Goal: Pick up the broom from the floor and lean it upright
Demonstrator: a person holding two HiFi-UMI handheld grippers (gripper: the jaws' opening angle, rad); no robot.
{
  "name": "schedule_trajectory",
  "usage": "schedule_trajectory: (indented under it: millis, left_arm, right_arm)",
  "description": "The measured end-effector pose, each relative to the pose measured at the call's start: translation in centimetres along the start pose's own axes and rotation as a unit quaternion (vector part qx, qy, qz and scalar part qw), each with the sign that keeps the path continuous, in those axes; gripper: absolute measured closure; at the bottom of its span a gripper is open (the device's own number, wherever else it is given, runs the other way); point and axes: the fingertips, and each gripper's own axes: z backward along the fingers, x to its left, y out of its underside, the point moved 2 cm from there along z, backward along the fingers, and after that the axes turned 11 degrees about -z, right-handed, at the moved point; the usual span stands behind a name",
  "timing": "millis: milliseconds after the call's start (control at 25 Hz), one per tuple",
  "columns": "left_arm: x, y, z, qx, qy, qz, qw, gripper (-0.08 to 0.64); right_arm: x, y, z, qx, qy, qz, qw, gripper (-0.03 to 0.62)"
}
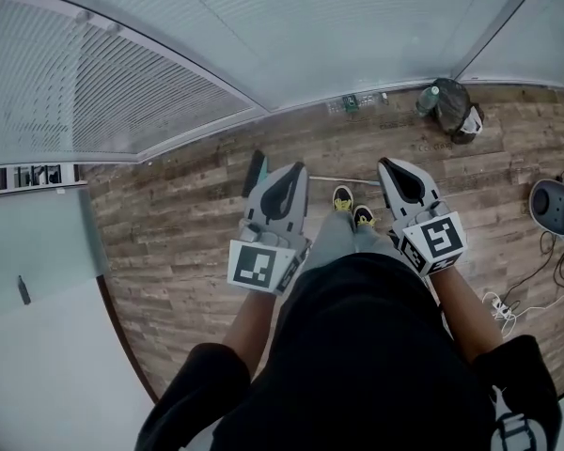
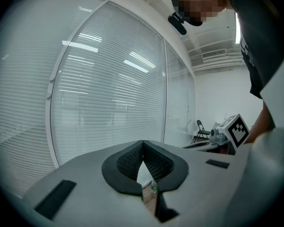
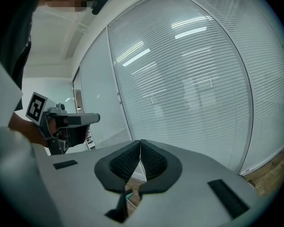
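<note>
The broom lies flat on the wood floor in the head view, its dark head (image 1: 255, 171) on the left and its thin metal handle (image 1: 343, 180) running right, just beyond my shoes. My left gripper (image 1: 297, 168) hovers above the floor next to the broom head, shut and empty. My right gripper (image 1: 386, 163) is held level with it over the handle's right end, also shut with nothing in it. In the left gripper view the pads (image 2: 143, 148) meet at the tip; the right gripper view shows the same at its pads (image 3: 140, 148). Neither gripper touches the broom.
A glass wall with white blinds (image 1: 122, 73) runs along the far side. A black bag (image 1: 456, 109) and a green bottle (image 1: 428, 99) stand at the back right. A round grey device (image 1: 555, 207) and loose cables (image 1: 508, 299) lie on the right.
</note>
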Motion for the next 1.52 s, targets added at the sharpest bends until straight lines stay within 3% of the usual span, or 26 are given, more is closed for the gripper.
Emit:
schedule_trajectory:
  millis: [560, 840, 1040, 1200, 1360, 1520]
  left_arm:
    - [10.1, 2.5, -4.5, -0.027, 0.025, 0.038, 0.9986, 0.537]
    - [11.9, 8.0, -7.7, 0.006, 0.058, 0.020, 0.9981, 0.537]
    - [9.9, 14.4, -10.9, 0.071, 0.101, -0.016, 0.9923, 0.537]
    - [8.2, 22.6, -13.5, 0.149, 0.128, -0.024, 0.9801, 0.537]
    - [5.3, 31.8, -15.8, 0.214, 0.184, -0.026, 0.9590, 0.537]
    - [2.3, 40.9, -18.2, 0.268, 0.220, -0.059, 0.9360, 0.535]
  right_arm:
    - [0.6, -1.3, -9.2, 0.034, 0.028, 0.029, 0.999, 0.574]
    - [-1.6, 0.2, -11.7, 0.070, 0.051, 0.018, 0.996, 0.574]
    - [-4.4, 2.4, -12.4, 0.083, 0.056, -0.008, 0.995, 0.574]
    - [-10.0, 9.4, -13.9, 0.139, 0.085, -0.031, 0.986, 0.575]
    - [-14.7, 17.4, -16.0, 0.172, 0.071, -0.089, 0.978, 0.574]
    - [-19.2, 25.3, -18.5, 0.211, 0.066, -0.117, 0.968, 0.574]
